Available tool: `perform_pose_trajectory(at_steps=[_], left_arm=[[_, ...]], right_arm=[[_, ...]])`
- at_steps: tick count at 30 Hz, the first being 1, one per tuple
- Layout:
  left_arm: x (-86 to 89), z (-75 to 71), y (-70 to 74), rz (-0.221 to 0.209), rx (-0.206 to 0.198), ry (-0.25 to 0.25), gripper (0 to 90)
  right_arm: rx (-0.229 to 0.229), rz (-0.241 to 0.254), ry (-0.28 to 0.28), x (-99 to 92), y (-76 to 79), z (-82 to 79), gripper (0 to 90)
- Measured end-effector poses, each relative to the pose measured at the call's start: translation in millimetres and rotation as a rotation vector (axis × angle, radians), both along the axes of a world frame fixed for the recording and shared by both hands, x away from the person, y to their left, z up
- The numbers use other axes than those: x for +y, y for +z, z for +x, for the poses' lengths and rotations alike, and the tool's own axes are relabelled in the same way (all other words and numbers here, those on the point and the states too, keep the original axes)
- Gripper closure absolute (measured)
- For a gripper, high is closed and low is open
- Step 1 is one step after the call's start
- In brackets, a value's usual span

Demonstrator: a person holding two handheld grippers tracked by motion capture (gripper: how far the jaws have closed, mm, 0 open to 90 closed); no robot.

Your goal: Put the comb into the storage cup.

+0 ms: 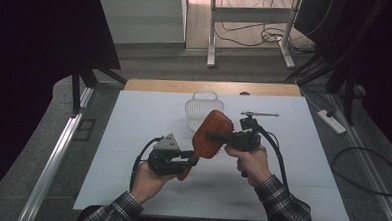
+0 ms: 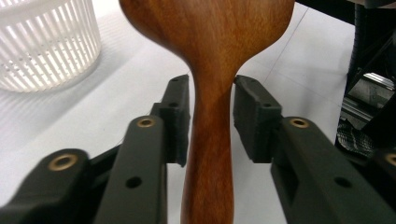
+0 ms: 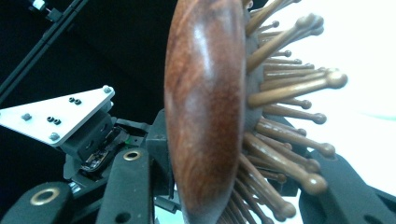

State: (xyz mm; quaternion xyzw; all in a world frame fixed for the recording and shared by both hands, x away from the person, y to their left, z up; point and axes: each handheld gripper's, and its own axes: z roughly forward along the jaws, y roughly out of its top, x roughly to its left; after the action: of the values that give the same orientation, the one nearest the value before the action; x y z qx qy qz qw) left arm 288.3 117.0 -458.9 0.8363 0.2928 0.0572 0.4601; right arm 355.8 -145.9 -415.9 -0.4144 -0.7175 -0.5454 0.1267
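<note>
Your right gripper [image 1: 218,137] has its fingers clenched on the wooden hairbrush [image 1: 212,135] head, held above the table [image 1: 132,153]. Left gripper [image 1: 194,161] fingers stand released beside the handle; draw it back toward 7 o'clock, with the white basket [image 1: 202,107] waiting at 12 o'clock.

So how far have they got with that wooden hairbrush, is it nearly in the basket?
Done so far: the hairbrush is lifted off the table. In hand: the right claw is shut on its head, while the left claw stands around the handle with a gap on both sides, so a handover seems under way. If it is bound for the white basket, that is left to do.
</note>
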Motion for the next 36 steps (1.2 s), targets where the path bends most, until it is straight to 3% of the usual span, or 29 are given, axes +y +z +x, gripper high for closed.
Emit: perform_pose_trajectory(at_steps=[9,24,28,36], left_arm=[[3.6,0.9,-1.2,0.018,0.015,0.027,46.9],[8.4,3.3,-8.8,0.04,0.001,0.06,21.3],[12.3,6.0,-10.3,0.001,0.04,0.058,11.8],[15.5,6.3,-12.1,0.039,0.046,0.073,4.8]], right_arm=[[-0.028,-0.023,-0.002,1.9,4.7,2.9,53.5],[-0.057,-0.046,-0.017,3.5,10.7,9.8,53.4],[-0.07,-0.053,-0.025,4.3,14.7,12.7,53.4],[-0.09,-0.056,-0.044,4.5,19.4,18.9,53.4]])
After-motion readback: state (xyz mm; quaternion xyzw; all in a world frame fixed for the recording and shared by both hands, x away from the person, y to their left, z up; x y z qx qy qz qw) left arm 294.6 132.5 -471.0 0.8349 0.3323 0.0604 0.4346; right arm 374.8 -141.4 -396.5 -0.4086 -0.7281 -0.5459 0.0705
